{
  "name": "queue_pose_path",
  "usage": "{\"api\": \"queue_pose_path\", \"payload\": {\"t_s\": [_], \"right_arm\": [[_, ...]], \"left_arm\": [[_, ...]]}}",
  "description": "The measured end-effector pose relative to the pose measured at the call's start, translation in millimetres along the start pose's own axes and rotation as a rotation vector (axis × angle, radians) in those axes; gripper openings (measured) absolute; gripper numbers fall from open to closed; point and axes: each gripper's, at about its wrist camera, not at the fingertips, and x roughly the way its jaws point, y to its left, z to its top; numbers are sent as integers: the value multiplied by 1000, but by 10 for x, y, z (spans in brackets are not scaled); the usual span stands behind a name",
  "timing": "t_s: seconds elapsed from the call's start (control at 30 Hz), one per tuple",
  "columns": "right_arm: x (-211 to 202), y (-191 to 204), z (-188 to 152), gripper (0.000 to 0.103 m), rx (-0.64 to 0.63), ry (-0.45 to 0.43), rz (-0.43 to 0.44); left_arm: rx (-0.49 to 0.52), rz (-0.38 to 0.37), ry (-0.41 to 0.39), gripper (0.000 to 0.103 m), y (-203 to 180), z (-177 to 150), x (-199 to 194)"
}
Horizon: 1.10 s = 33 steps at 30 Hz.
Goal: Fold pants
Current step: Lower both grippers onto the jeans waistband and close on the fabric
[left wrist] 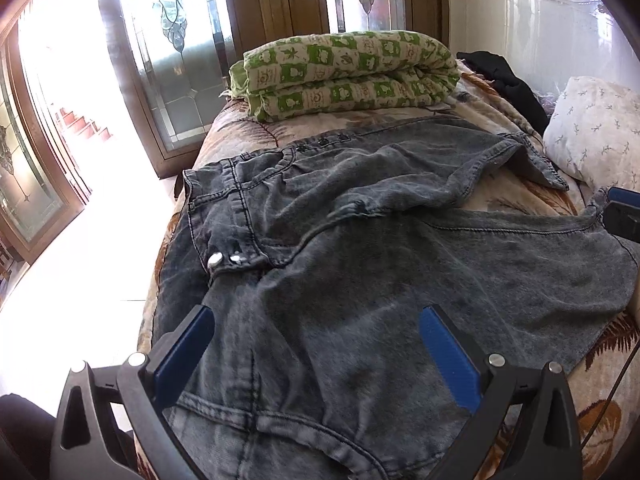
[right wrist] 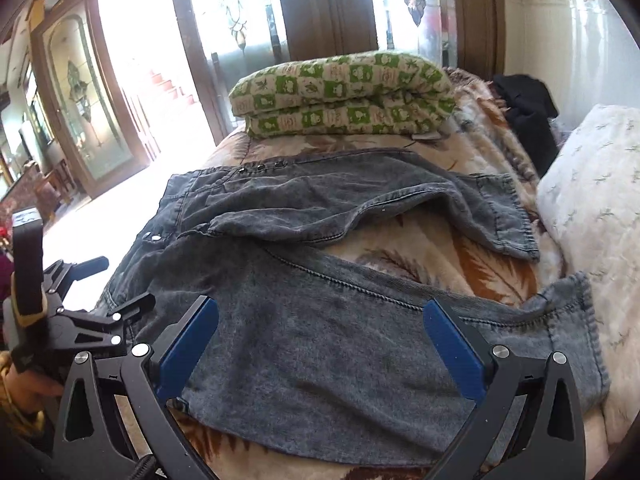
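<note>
Grey washed denim pants lie spread on the bed, waistband to the left, two legs running to the right. The far leg is rumpled, with its hem near the pillow. The near leg lies flat in the right wrist view. My left gripper is open over the seat and waist area, holding nothing. My right gripper is open over the near leg, holding nothing. The left gripper also shows at the left edge of the right wrist view.
A folded green-and-cream checked quilt lies at the far end of the bed. A white floral pillow and a black garment sit at the right. The bed has a leaf-patterned blanket. Glass doors stand to the left.
</note>
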Motion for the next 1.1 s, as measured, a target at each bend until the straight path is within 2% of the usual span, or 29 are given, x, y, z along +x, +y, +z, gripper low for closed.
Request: {"api": "queue_pose_path", "payload": {"t_s": [0.23,0.5,0.63,0.73,0.87,1.1], "right_arm": [[299,-101,332,103,-26,25,7],[822,-257,830,103,-26,59,7],[1163,-410,1076,103,2,93,21],[1476,-507,1238,103,-19,161,29],[1748,-609,1370,103,-59,202,13],[2059,-783,1560,103,-105,201,-7]], "left_arm": [[-20,-17,62,103,375,294,338],[-76,6,101,103,792,655,774],[-83,-27,118,103,941,800,986],[-90,-78,130,103,1044,910,1137],[-76,-65,130,103,1157,1072,1331],[-90,-62,172,103,1360,1207,1730]]}}
